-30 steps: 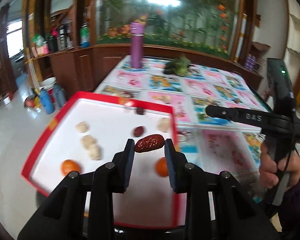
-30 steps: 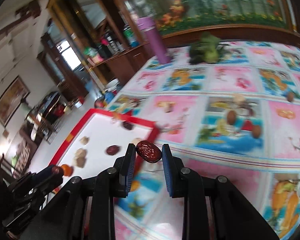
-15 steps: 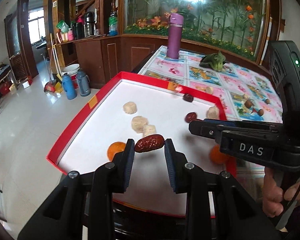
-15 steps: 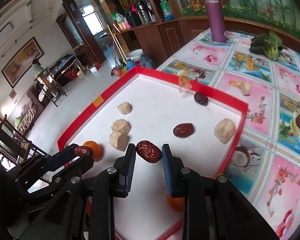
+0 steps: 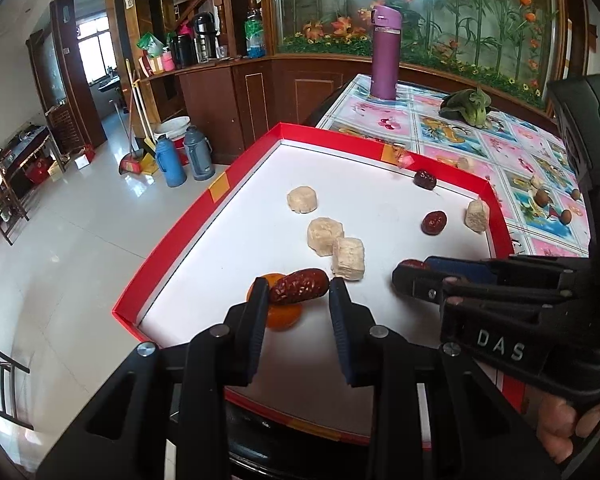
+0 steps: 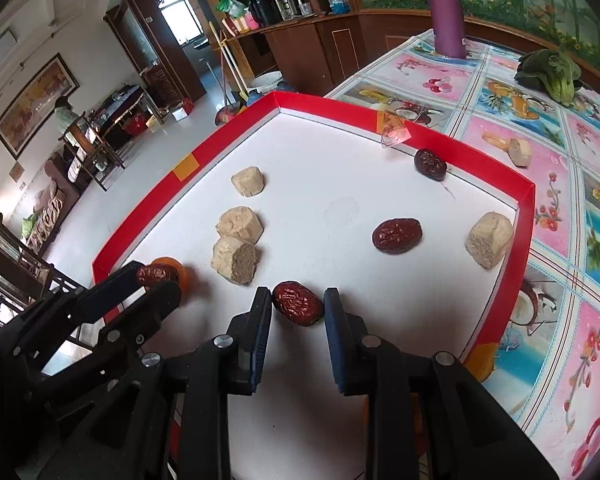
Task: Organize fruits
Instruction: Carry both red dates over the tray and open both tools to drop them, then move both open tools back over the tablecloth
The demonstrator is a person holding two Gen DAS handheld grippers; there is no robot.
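Fingers of the left gripper (image 5: 299,295) pinch a red date (image 5: 299,286) between their tips above the red-rimmed tray (image 5: 188,229), over an orange (image 5: 278,315); the right gripper (image 6: 298,305) likewise clamps its own date (image 6: 298,303) beside beige chunks (image 6: 236,259)

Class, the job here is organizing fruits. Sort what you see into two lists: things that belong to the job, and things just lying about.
Belongs to the job:
left gripper, shut on a red date
right gripper, shut on another red date
red tray
loose dates
pale fruit chunks
orange fruit

Just lying about:
purple flask
leafy greens
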